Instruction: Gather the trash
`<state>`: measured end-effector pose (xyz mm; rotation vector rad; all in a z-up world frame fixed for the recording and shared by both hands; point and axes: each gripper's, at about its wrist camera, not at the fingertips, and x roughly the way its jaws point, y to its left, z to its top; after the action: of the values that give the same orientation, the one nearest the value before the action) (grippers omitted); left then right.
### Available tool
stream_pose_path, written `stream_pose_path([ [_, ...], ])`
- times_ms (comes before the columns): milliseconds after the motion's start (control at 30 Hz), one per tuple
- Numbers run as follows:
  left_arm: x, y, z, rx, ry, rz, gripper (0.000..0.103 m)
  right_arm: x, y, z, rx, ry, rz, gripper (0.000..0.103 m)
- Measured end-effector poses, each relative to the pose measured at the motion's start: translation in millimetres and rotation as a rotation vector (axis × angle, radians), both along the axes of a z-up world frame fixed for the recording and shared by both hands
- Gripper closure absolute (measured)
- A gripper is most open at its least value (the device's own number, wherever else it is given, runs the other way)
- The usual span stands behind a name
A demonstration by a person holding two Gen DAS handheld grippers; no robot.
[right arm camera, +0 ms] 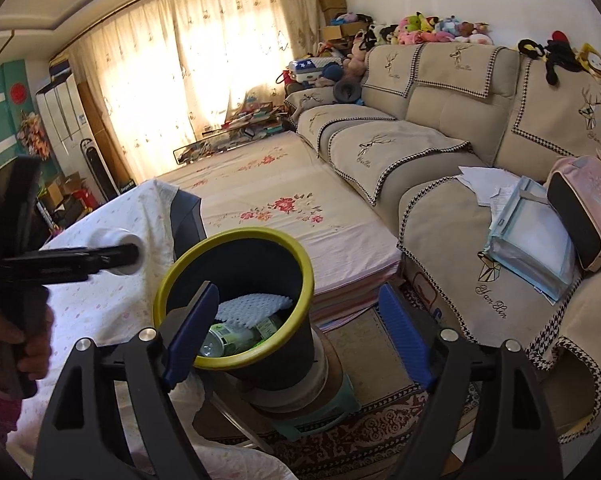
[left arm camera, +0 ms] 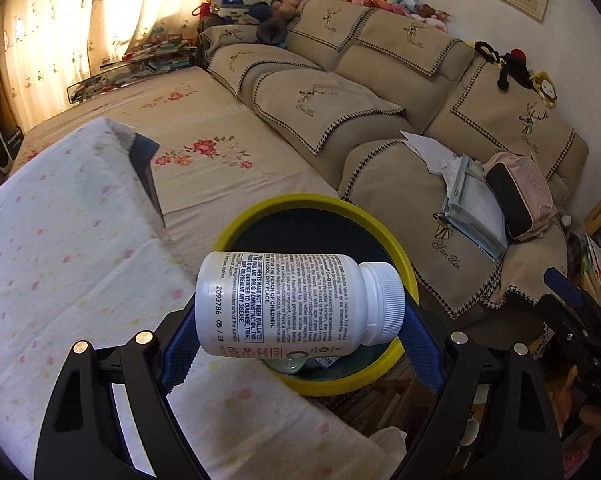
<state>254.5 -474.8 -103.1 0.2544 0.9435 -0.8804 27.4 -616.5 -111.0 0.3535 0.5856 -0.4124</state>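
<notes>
My left gripper (left arm camera: pixel 300 312) is shut on a white pill bottle (left arm camera: pixel 296 304) lying sideways, cap to the right, held just above the near rim of the yellow-rimmed dark trash bin (left arm camera: pixel 410 268). In the right wrist view the left gripper (right arm camera: pixel 116 258) shows at the left with the bottle's white end (right arm camera: pixel 118 240) in it, over the table. My right gripper (right arm camera: pixel 296 320) is open and empty, in front of the bin (right arm camera: pixel 304 264). The bin holds a white foam sheet (right arm camera: pixel 252 306) and green-labelled bottles (right arm camera: pixel 236 338).
The white spotted tablecloth (left arm camera: pixel 60 260) covers the table at the left. The bin stands on a stool (right arm camera: pixel 312 416) over a patterned rug. A beige sofa (left arm camera: pixel 380 128) carries papers (left arm camera: pixel 428 148) and a pink bag (left arm camera: pixel 520 192). A floral mattress (left arm camera: pixel 204 148) lies beyond.
</notes>
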Motion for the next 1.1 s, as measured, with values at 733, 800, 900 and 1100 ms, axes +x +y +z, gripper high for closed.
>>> stream_pose_path([
  [733, -5.1, 85.2, 18.7, -0.056, -0.056, 0.110, 0.005, 4.6, 28.7, -2.5, 0.022, 0.017, 0.095, 0.021],
  [800, -21.8, 130.1, 34.5, -0.090, -0.102, 0.172, 0.005, 10.3, 43.8, -0.5, 0.012, 0.016, 0.139, 0.021],
  [900, -45.8, 197.3, 50.0, -0.119, -0.169, 0.299, 0.005, 15.6, 60.9, 4.0, -0.005, 0.004, 0.194, 0.021],
  [1100, -92.1, 312.0, 69.7, -0.129, -0.290, 0.553, 0.005, 17.9, 98.9, 21.2, -0.061, -0.033, 0.263, 0.021],
])
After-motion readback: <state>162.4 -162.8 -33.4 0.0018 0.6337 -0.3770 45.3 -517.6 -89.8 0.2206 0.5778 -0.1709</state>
